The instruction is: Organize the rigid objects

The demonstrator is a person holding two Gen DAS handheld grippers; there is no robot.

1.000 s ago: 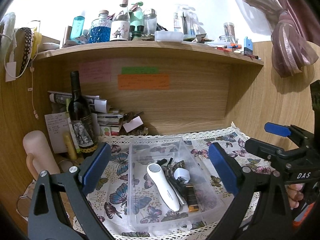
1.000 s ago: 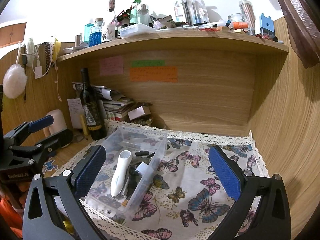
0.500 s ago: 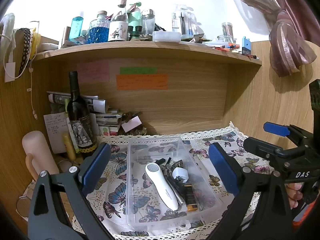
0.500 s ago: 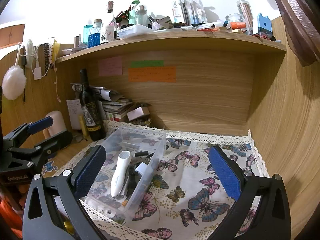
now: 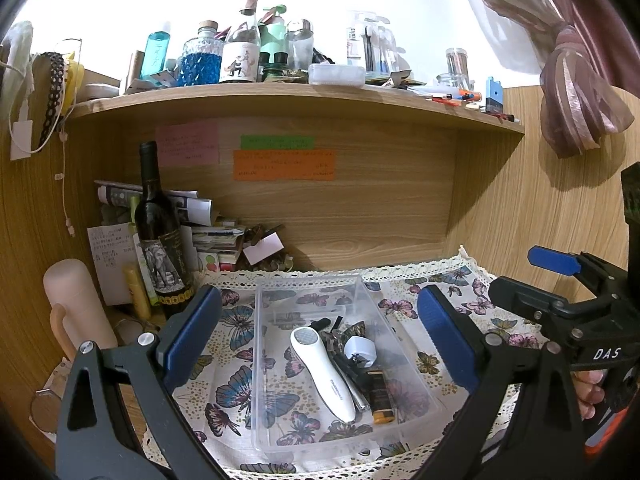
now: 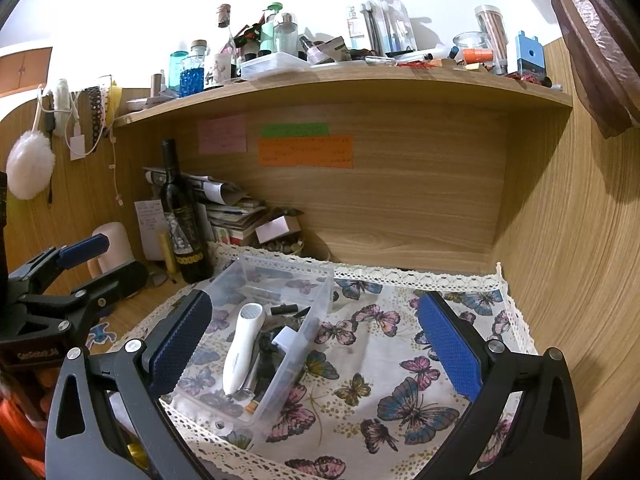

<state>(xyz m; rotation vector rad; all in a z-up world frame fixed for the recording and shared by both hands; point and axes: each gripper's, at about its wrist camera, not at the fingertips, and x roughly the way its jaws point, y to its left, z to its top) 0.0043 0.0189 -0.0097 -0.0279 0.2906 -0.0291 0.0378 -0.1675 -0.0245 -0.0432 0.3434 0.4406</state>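
A clear bin (image 5: 320, 360) (image 6: 320, 280) sits on the butterfly cloth (image 5: 232, 392) (image 6: 400, 360) that covers the surface. Everything here is placed from that bin.

Inside the bin lies a long white gadget (image 5: 324, 372) (image 6: 243, 350), with its round head toward the back wall. Just beside it, on the right in the left wrist view, are a small white cap (image 5: 360, 351), some dark bits and a little tube with an orange end (image 5: 380, 398). They lie packed close and partly cover each other, so the dark bits are hard to tell apart.

The left tool (image 5: 320, 340) hangs over the bin with its two blue pads spread wide, one on each side of the bin. It pinches nothing. The right tool (image 6: 316, 344) is spread wide too and is empty. Its left pad is in front of the bin's near left side, and its right pad is over bare cloth to the right of the bin. Each tool shows in the other's view, well off to the side of the bin.

Behind the bin and to the left stands a dark wine bottle (image 5: 158, 236) (image 6: 182, 216), upright, just off the cloth's lace edge. Behind the bottle is a pile of papers (image 5: 200, 220) (image 6: 228, 208). A pale pink cup (image 5: 74, 312) stands further left of the bin.

Right of the bin the cloth is bare up to the wood side wall. Above the bin a shelf (image 5: 280, 98) (image 6: 340, 80) is crowded with bottles and jars. Color notes (image 5: 284, 164) (image 6: 306, 151) stick on the back wall under it.
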